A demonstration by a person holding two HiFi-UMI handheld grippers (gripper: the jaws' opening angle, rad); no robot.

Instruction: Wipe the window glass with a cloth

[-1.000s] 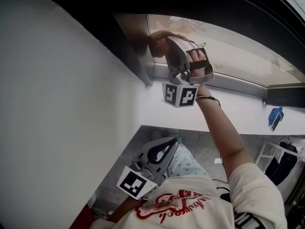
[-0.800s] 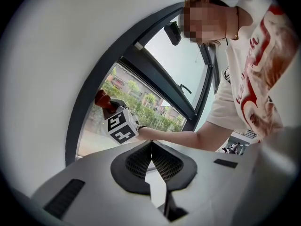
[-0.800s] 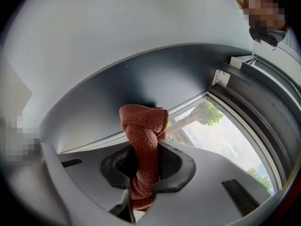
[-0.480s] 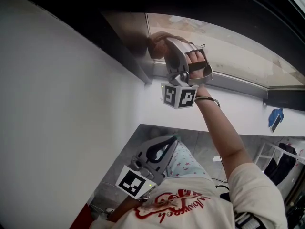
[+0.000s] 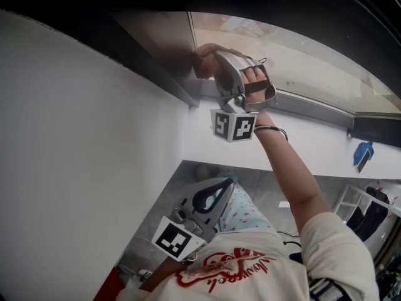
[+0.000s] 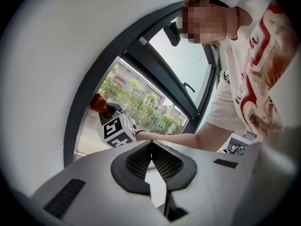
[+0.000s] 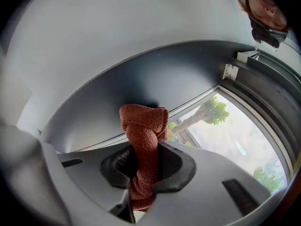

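Wiping looks under way: the right gripper clamps a rust-red woven cloth at the far-left edge of the clear window glass. Next comes a rightward sweep. The left gripper hangs closed and empty.

A rust-red cloth, bunched upright, sits pinched between the right gripper's jaws, its folded end jutting past their tips toward the window glass.

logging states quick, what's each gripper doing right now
Left gripper: closed, nothing between its jaws.
Right gripper: closed on the red cloth.
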